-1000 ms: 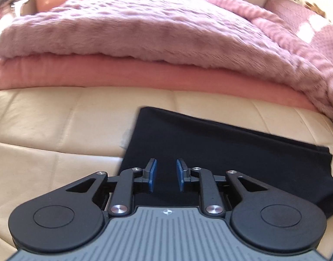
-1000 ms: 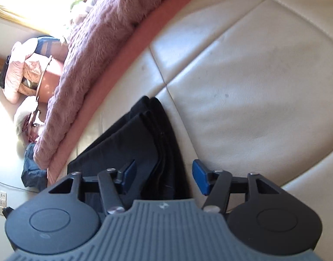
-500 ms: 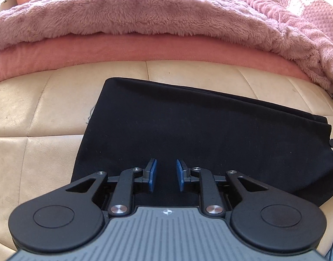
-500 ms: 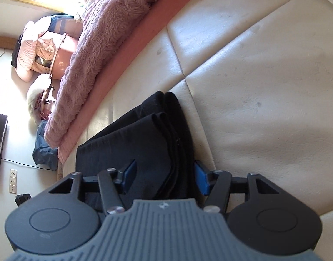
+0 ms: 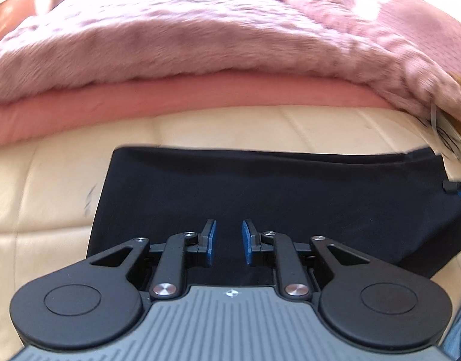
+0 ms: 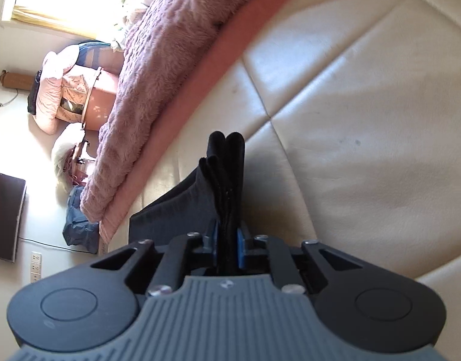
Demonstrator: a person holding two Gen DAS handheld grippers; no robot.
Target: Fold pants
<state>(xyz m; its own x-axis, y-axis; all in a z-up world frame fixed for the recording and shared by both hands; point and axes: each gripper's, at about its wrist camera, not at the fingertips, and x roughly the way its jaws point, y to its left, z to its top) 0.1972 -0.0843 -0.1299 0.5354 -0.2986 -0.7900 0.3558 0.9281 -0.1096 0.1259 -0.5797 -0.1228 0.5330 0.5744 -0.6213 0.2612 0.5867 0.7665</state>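
Right gripper (image 6: 226,248) pinches pants (image 6: 227,180) (blue pads seemingly mostly hidden).

pants (image 5: 278,192) flat on cushioned surface (image 5: 50,186) | blanket (image 5: 200,39) behind pants, on a folded cover (image 5: 140,105) | left gripper (image 5: 228,242) over near edge | right gripper (image 6: 227,242) at pants' right end

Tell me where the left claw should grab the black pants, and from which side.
Take the pants at their free left end, sliding in flat from the left over the cushion. The right claw already pinches the bunched opposite end; the left claw hangs open above mid-cloth.
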